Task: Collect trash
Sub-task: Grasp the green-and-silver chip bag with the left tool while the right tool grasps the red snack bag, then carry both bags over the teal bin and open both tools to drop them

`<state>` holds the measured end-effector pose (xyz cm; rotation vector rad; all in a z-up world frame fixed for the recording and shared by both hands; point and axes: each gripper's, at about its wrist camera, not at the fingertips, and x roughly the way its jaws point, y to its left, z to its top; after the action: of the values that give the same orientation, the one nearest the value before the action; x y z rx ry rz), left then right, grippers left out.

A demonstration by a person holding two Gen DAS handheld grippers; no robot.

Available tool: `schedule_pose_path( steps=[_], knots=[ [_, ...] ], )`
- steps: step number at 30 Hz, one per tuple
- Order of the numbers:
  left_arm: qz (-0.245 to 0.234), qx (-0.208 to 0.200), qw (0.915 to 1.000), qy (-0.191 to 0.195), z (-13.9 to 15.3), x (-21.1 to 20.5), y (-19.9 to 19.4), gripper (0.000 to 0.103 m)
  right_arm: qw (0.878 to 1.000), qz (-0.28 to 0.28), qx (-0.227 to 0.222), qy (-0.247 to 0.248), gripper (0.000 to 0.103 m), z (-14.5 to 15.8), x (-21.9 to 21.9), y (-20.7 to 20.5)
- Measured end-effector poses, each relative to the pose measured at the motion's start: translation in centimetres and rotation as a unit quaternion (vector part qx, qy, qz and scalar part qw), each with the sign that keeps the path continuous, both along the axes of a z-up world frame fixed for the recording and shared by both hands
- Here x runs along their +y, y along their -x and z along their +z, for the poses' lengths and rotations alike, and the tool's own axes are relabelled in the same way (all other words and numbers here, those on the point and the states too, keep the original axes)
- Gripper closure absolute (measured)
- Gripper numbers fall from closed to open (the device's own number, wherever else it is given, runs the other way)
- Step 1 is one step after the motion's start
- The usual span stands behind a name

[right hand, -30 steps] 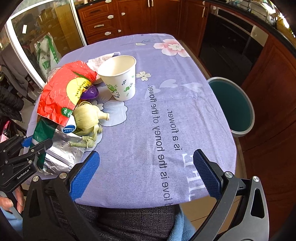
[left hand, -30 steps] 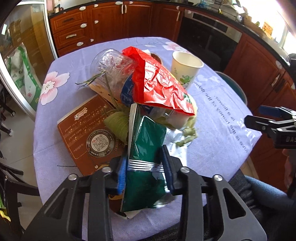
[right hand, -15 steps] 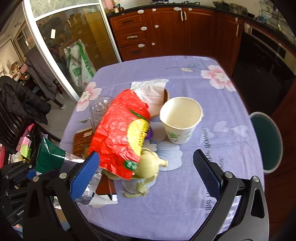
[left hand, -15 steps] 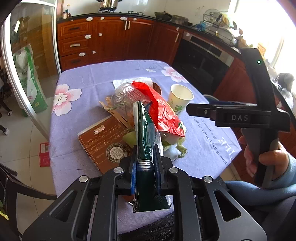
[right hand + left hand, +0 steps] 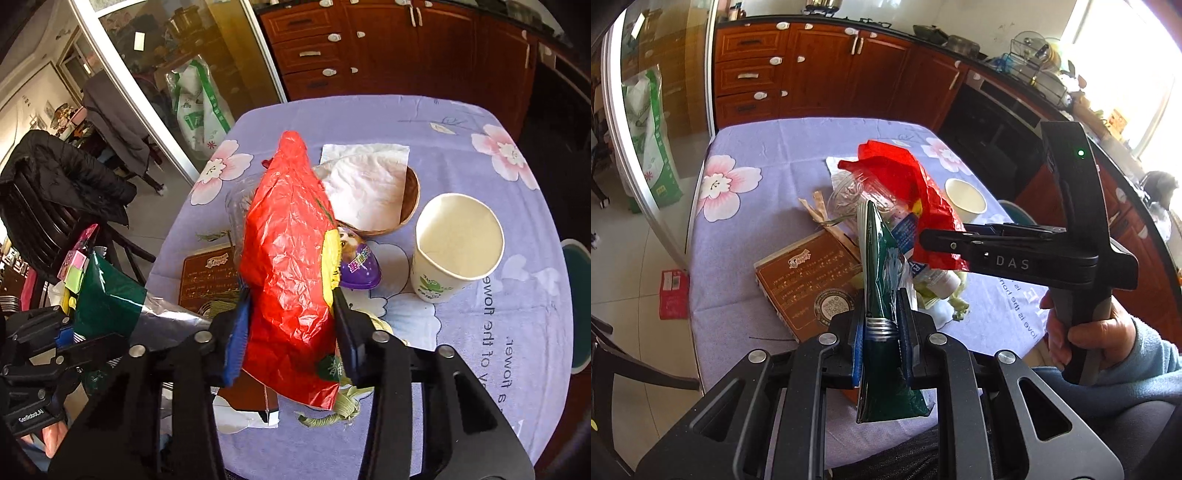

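Observation:
My left gripper (image 5: pixel 881 328) is shut on a green foil snack bag (image 5: pixel 879 266) and holds it upright above the table's near edge; the bag also shows in the right wrist view (image 5: pixel 107 295). My right gripper (image 5: pixel 291 325) has closed around a red plastic wrapper (image 5: pixel 291 251), which lies on the trash pile; the wrapper also shows in the left wrist view (image 5: pixel 912 188). A paper cup (image 5: pixel 454 247) stands upright to the right. A clear plastic cup (image 5: pixel 857 199), a brown box (image 5: pixel 809 273), a purple egg-shaped pack (image 5: pixel 360 264) and green husk scraps (image 5: pixel 332 410) lie around.
The table has a lilac flowered cloth (image 5: pixel 517 332). A white napkin (image 5: pixel 365 181) lies over a small brown basket (image 5: pixel 412 192). A teal bin (image 5: pixel 578 299) stands on the floor at the right. Wooden cabinets (image 5: pixel 820 74) stand behind, a chair with a black coat (image 5: pixel 62 184) at the left.
My left gripper lifted the green bag off the table. My right gripper moved left over the pile and closed from wide open onto the red wrapper.

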<state>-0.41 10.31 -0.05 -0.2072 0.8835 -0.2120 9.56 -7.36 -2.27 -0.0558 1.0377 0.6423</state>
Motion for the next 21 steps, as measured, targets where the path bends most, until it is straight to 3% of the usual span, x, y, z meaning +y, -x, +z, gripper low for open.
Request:
schedule_pose_path(
  steps=[5, 10, 16, 21],
  knots=[
    [-0.006, -0.025, 0.9994, -0.023, 2.5, -1.5, 0.8, 0.087, 0.999, -0.004, -0.041, -0.014, 0.075, 3.2, -1.5, 1.2],
    [-0.025, -0.064, 0.9963, -0.052, 6.6, -4.4, 0.6, 0.087, 0.995, -0.035, -0.079, -0.04, 0.077, 7.1, -5.0, 1.6],
    [-0.098, -0.107, 0.9864, -0.078, 10.7, -12.1, -2.0, 0.087, 0.988, -0.119, -0.098, -0.023, 0.077, 9.5, -13.7, 1.3],
    [-0.159, -0.087, 0.9806, -0.075, 9.6, -20.4, -7.1, 0.087, 0.975, -0.207, -0.079, 0.016, 0.077, 8.3, -22.8, 0.6]
  ],
)
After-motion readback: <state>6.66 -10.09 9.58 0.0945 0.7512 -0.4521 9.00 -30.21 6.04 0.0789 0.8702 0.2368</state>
